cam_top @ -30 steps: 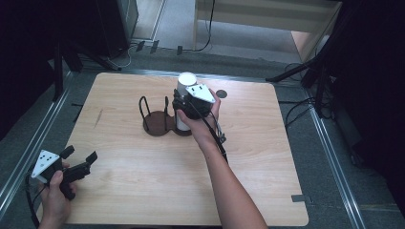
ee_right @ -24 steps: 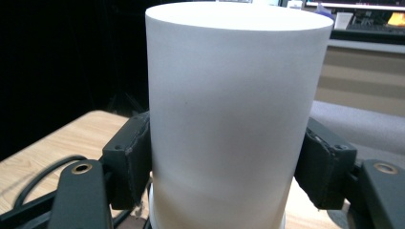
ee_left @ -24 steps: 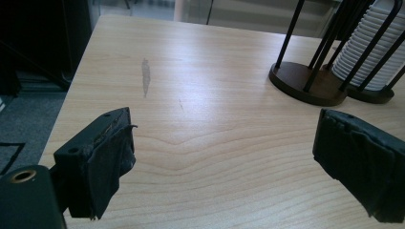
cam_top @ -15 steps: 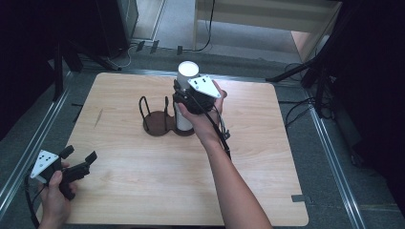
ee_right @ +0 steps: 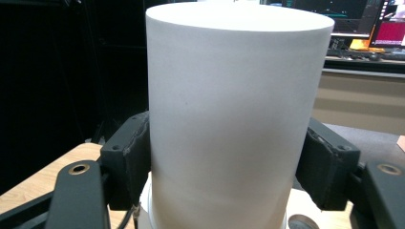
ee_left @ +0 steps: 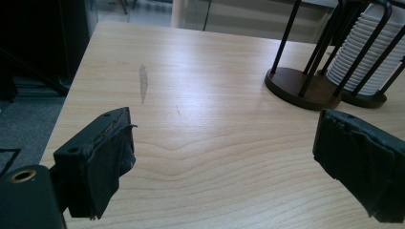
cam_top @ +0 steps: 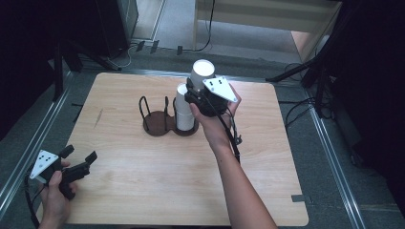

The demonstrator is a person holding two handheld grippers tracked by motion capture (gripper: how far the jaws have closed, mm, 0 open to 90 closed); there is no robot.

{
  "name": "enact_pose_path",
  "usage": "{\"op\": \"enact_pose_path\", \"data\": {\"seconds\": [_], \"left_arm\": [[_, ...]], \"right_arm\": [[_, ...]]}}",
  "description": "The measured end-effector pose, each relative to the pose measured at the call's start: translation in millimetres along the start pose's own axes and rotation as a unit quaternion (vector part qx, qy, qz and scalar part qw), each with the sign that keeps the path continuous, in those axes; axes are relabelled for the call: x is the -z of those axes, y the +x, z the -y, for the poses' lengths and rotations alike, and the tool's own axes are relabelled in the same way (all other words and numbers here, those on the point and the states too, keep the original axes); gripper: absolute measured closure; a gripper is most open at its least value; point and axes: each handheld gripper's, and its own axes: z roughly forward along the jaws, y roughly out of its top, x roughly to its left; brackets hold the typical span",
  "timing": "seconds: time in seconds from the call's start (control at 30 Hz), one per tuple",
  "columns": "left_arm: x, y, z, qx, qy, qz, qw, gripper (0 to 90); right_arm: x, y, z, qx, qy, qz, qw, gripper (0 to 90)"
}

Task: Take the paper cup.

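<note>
White cup (ee_right: 239, 119) squarely between right gripper (ee_right: 229, 162) jaws; both pads pressing sides

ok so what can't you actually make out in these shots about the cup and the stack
- How many cups remain in the stack: in the high view the right gripper and hand cover its top; in the left gripper view the picture's edge cuts it off.
- The base of the lifted cup: the right gripper view's bottom edge cuts it, so whether it has cleared the stack is unclear.
- The holder: its rod tops run off the left gripper view's top edge.
</note>
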Motion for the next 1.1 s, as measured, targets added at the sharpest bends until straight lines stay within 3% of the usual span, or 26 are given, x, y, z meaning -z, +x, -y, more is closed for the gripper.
{"op": "enact_pose_path", "data": {"seconds": [0.3,0.47,0.67,0.83,0.97,1.1], "left_arm": [[-2.4,-4.8,-4.5,0.003,-0.012,0.007,0.9999,6.9],[-9.6,-22.9,-9.1,-0.02,-0.013,0.023,0.9994,6.9],[-21.7,-48.1,-16.8,-0.028,-0.012,0.056,0.998,6.9],[-34.4,-74.6,-24.6,-0.051,-0.006,0.081,0.9954,7.0],[-43.6,-90.4,-31.8,-0.055,-0.005,0.102,0.9933,7.0],[-52.9,-104.5,-40.8,-0.062,-0.004,0.114,0.9915,7.0]], "right_arm": [[23.8,-18.3,14.6,0.003,0.006,0.0,1.0,28.6],[40.5,-27.8,27.2,-0.011,0.013,-0.004,0.9998,28.6],[58.8,-31.5,41.3,-0.018,0.02,-0.006,0.9996,28.5],[72.5,-32.5,50.3,-0.047,0.027,-0.02,0.9983,28.5],[80.7,-30.9,58.1,-0.046,0.032,-0.022,0.9982,28.5],[84.9,-29.7,68.6,-0.025,0.037,-0.017,0.9989,28.5]]}}
